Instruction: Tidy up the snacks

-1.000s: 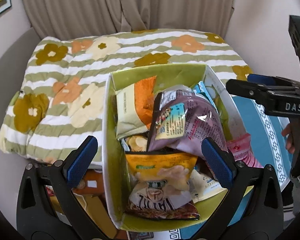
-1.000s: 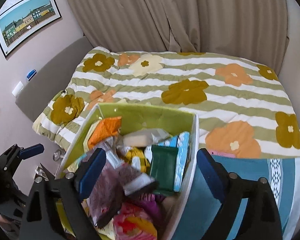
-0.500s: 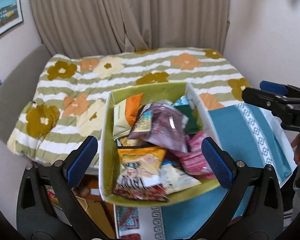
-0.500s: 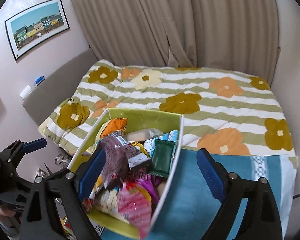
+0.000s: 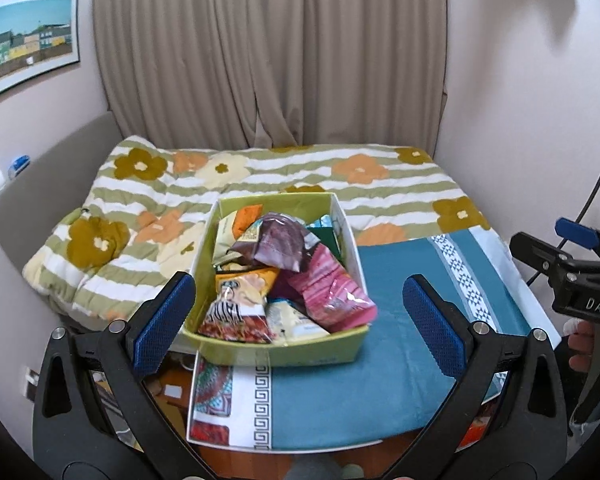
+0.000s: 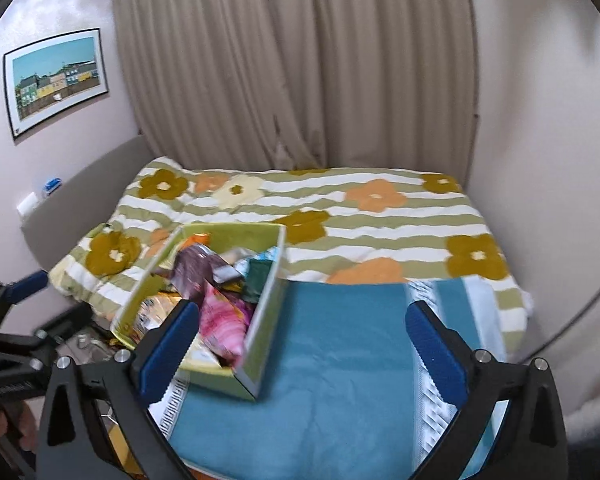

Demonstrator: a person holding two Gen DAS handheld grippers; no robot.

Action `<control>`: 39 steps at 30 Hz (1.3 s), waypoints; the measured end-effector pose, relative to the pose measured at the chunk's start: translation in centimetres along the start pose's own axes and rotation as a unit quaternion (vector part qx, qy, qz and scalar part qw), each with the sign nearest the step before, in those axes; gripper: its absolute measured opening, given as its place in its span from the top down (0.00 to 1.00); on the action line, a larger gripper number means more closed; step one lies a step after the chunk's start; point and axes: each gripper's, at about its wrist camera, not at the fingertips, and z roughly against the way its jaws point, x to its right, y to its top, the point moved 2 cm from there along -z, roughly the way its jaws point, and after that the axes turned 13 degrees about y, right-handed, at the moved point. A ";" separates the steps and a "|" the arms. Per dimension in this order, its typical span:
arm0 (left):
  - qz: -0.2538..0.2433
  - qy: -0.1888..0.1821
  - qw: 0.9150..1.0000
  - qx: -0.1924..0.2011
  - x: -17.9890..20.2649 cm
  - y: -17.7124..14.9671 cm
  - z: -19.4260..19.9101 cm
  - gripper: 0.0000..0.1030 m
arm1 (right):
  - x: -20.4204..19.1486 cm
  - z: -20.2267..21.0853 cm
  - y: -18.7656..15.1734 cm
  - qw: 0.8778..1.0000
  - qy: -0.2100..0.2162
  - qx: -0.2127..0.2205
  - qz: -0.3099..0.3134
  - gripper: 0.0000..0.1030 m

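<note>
Grippers both spread wide and empty, left black blue-padded gripper (image 5: pixel 298 310) facing lime-green rectangular cardboard box (image 5: pixel 300 354) heaped with crinkly snack packets (image 5: pixel 300 276) on teal cloth (image 5: pixel 360 392), right black blue-padded gripper (image 6: pixel 302 338) just right of box, floral striped quilt (image 6: pixel 380 216) beyond.

The white letters "DAS" are seen printed on the black body of the right tongs (image 5: pixel 572 264). Print on the snack packets (image 5: pixel 284 280) cannot be read.
</note>
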 end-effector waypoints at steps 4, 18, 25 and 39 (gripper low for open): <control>-0.002 0.002 1.000 0.004 0.6 -1.3 1.6 0.00 | 0.1 2.4 -1.6 1.000 -0.027 0.013 0.002 0.00; 0.005 0.008 1.000 0.027 1.4 -1.9 3.6 0.00 | 0.5 4.6 -2.9 0.998 -0.050 0.028 -0.002 0.00; 0.005 0.006 1.000 0.027 1.6 -1.7 3.7 0.00 | 0.7 4.8 -3.0 0.998 -0.052 0.029 -0.004 0.00; 0.006 0.008 1.000 0.024 1.7 -1.5 3.8 0.00 | 0.8 4.7 -2.9 0.998 -0.057 0.028 -0.006 0.00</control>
